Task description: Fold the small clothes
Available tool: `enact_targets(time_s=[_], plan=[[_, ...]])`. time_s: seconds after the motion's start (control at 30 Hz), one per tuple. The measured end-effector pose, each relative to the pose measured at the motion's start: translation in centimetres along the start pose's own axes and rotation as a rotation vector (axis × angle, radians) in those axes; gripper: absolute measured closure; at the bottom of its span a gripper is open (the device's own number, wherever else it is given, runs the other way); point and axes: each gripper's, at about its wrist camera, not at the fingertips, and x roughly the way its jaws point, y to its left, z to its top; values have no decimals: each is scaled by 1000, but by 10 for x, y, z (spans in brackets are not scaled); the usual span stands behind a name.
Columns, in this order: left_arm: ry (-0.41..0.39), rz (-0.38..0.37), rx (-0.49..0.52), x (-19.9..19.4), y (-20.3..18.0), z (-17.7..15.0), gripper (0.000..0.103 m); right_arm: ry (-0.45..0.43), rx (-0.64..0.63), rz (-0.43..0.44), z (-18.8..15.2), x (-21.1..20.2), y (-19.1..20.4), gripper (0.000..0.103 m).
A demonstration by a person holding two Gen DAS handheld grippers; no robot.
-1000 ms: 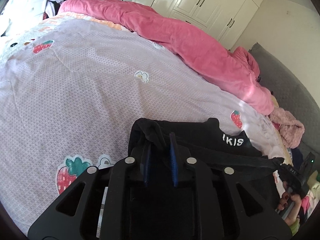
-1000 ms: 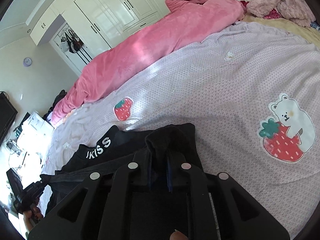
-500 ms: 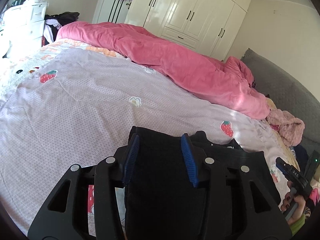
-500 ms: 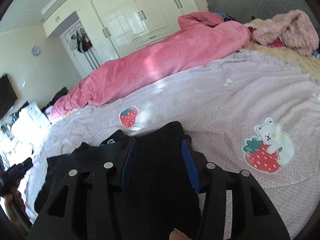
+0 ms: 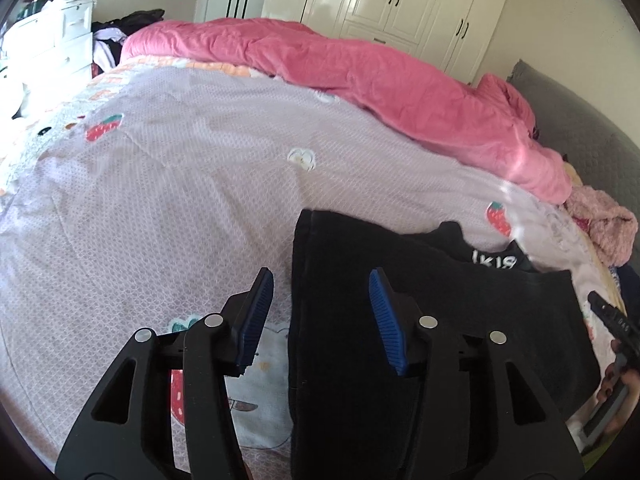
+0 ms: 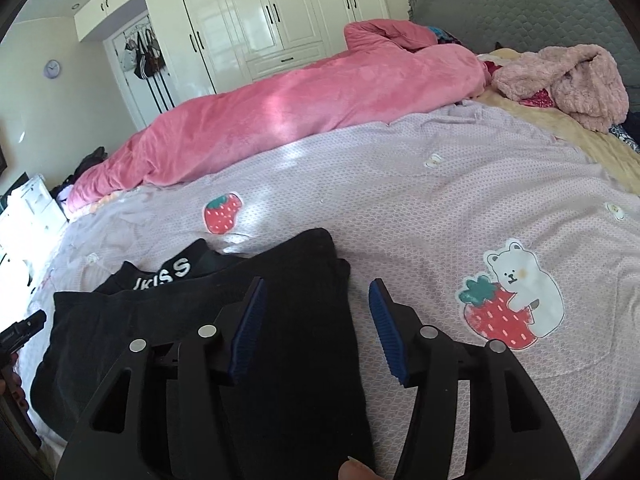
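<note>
On the bed: one black garment (image 5: 420, 320) lies flat on the lilac bedspread (image 5: 160, 208), folded over itself, white lettering showing on the layer underneath at its far edge.
Garment vs left tongs: the left tongs (image 5: 320, 316) sit over the garment's left edge; the right blue pad is above black cloth, the left blue pad above bare bedspread, so the edge runs between the two pads.
Garment vs right tongs: the right tongs (image 6: 316, 320) sit over the garment's right edge; left pad above cloth, right pad above bedspread, edge between them.
Left tongs state: jaws parted and widening; neither pad presses the cloth.
Right tongs state: jaws parted and widening; cloth between them but not pinched.
Count, garments being folded: one.
Count, tongs: two, each with two blue ribbed pads.
Count, other bedding: one pink duvet (image 6: 280, 120) rolled along the far side; one fluffy pale pink garment (image 6: 568, 80) near the grey headboard (image 6: 520, 8).
Count, bear-on-strawberry prints: one clear in the right view (image 6: 512, 296).
Hand: a fingertip (image 6: 354, 470) shows at the bottom edge of the right view.
</note>
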Motion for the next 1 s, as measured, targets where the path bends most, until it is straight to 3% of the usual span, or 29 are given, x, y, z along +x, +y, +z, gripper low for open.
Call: enact_targets(time_s=[0.33,0.37,0.4,0.47,0.77,0.87,1.0], plan=[[53,-6,9,23,3,-7,62,99,-61,-4,-1,33,10,51],[54,-13,13,24,2,-8,77,100,-67,-6,-2,33,12,57],[55,-16,17,25,1,-8,92,97,-77,-6,-3,35,14,74],[49,-6,32,24,-2,-8,98,93,-92,-20,-4,34,15,95],[-78,-18,80,-11,-13,7,101,-62,-67,15,10,0,11,96],[-48,11,74,3,-12,4,100,-47,-77,-18,9,9,10,96],[9,22,45,22,-3,-3,100,36,-67,-68,1,31,6,96]])
